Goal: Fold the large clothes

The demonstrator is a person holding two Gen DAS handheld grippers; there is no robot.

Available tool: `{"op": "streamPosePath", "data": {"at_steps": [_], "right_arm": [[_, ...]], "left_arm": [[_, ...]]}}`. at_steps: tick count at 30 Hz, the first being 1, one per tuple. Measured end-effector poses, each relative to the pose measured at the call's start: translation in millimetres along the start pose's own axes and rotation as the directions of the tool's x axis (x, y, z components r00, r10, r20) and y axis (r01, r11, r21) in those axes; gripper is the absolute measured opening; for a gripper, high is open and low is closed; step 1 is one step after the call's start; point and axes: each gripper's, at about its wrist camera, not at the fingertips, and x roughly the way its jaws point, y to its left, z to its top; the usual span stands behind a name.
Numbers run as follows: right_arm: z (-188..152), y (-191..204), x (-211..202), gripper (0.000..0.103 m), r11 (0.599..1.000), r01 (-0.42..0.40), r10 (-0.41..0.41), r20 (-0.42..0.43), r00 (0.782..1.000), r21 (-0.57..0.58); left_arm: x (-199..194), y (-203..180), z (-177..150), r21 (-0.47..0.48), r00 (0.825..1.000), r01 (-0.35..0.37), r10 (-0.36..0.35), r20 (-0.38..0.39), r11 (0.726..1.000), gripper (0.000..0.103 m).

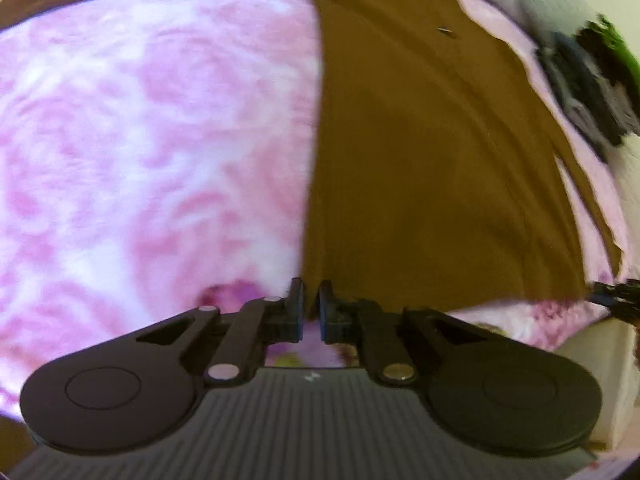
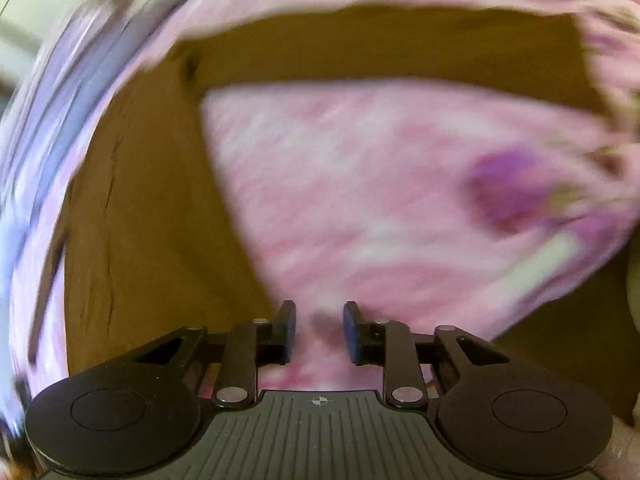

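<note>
A large brown garment lies spread flat on a pink flowered bedsheet. In the left wrist view its near left corner reaches my left gripper. The jaws stand almost together, with that corner of cloth pinched at their tips. In the right wrist view the same brown garment runs down the left side and across the top as a band, with pink bedsheet between. My right gripper hangs open over the pink sheet just right of the brown edge, nothing between its fingers. This view is blurred.
A dark heap of other clothes lies at the far right of the bed. The mattress's white side shows at the lower right, marking the bed's edge. A purple flower print sits on the sheet at the right.
</note>
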Motion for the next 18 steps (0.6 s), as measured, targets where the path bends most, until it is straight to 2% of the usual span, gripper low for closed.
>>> {"op": "streamPosePath", "data": {"at_steps": [3,5,7,9,11,12,13,14,15,18], "right_arm": [[19.1,-52.3,-29.7,0.036,0.981,-0.005,-0.019,0.126,0.992,0.193],[28.8,-88.7,-45.2,0.039,0.933,-0.067,-0.009,0.209,0.978,0.354],[38.4,-118.5,-51.4,0.039,0.866,-0.156,0.013,0.291,0.957,0.474],[47.4,-138.9,-49.6,0.039,0.81,-0.214,0.0,0.365,0.931,0.546],[58.1,-150.4,-35.6,0.039,0.773,-0.21,-0.015,0.348,0.937,0.599],[62.0,-151.2,-31.0,0.03,0.775,-0.205,-0.019,0.346,0.938,0.598],[67.4,-146.2,-29.8,0.001,0.797,-0.183,-0.037,0.349,0.937,0.575],[73.6,-139.5,-31.8,0.001,0.836,-0.161,-0.045,0.357,0.933,0.524],[80.7,-129.6,-39.1,0.001,0.883,-0.143,-0.051,0.393,0.918,0.448],[100.3,-103.2,-71.6,0.001,0.967,-0.089,-0.049,0.52,0.853,0.238]], "left_arm": [[-7.8,-7.4,6.8,0.032,0.993,-0.117,0.118,-0.026,0.993,0.013],[-14.4,-14.3,10.8,0.016,0.977,-0.21,0.211,-0.016,0.977,0.013],[-21.5,-14.2,15.5,-0.074,0.954,-0.299,0.299,-0.008,0.951,0.015],[-23.0,-13.7,18.2,-0.21,0.94,-0.335,0.341,-0.007,0.919,0.016],[-16.4,-17.6,25.8,-0.281,0.942,-0.326,0.335,-0.016,0.903,0.017],[-13.6,-23.4,28.2,-0.291,0.946,-0.314,0.323,-0.017,0.904,0.018],[-8.9,-32.4,30.2,-0.287,0.951,-0.3,0.309,-0.015,0.91,0.018],[-3.2,-42.7,33.2,-0.271,0.956,-0.284,0.292,-0.011,0.92,0.018],[0.6,-53.7,36.8,-0.248,0.962,-0.266,0.274,-0.002,0.931,0.018],[3.8,-77.3,43.4,-0.208,0.976,-0.206,0.217,0.029,0.956,0.019]]}}
